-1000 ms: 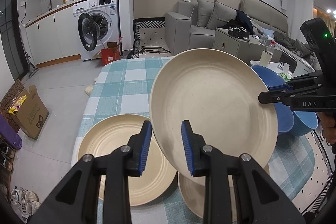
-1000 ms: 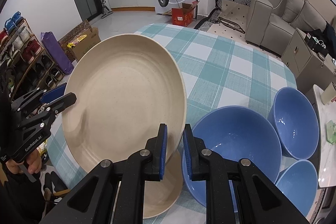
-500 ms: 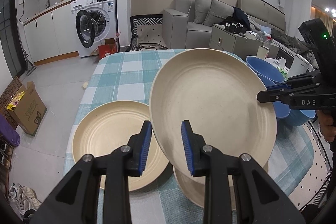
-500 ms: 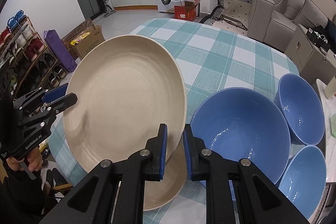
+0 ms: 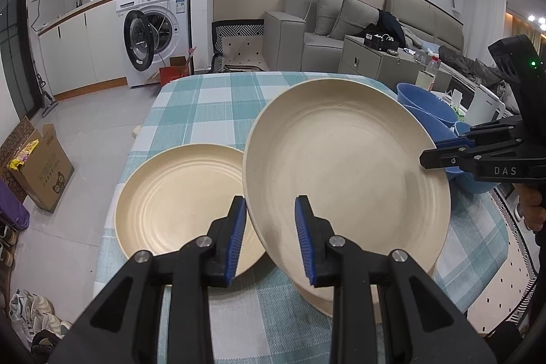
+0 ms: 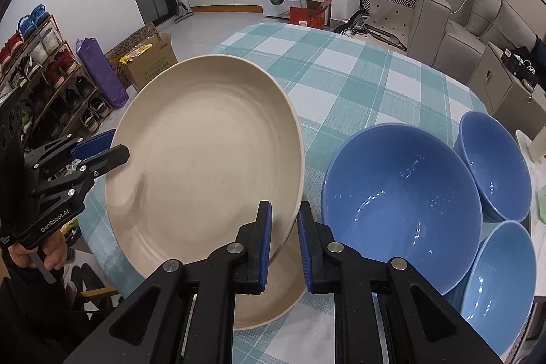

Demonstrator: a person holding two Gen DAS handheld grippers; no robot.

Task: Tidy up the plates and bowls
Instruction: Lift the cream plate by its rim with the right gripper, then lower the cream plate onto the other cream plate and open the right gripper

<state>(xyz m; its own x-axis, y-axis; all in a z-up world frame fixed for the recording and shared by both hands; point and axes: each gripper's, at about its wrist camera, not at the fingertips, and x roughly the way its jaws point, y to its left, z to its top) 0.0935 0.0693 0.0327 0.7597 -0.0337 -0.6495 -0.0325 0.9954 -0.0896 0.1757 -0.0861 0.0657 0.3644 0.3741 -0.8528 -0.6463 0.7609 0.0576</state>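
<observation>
**Both grippers lower the tilted plate toward the plate below**

Lower than a second ago, the held plate (image 5: pixel 344 166) now hangs close over a second cream plate (image 5: pixel 324 297) lying on the checked tablecloth (image 5: pixel 211 111). The left gripper (image 5: pixel 269 237) clamps the near rim of the held plate; the right gripper (image 6: pixel 284 244) is clenched on the opposite rim, keeping it tilted. A third cream plate (image 5: pixel 177 200) lies flat just left of it. Right of the held plate stand a large blue bowl (image 6: pixel 402 203) and two smaller blue bowls (image 6: pixel 491 173), close together.
</observation>
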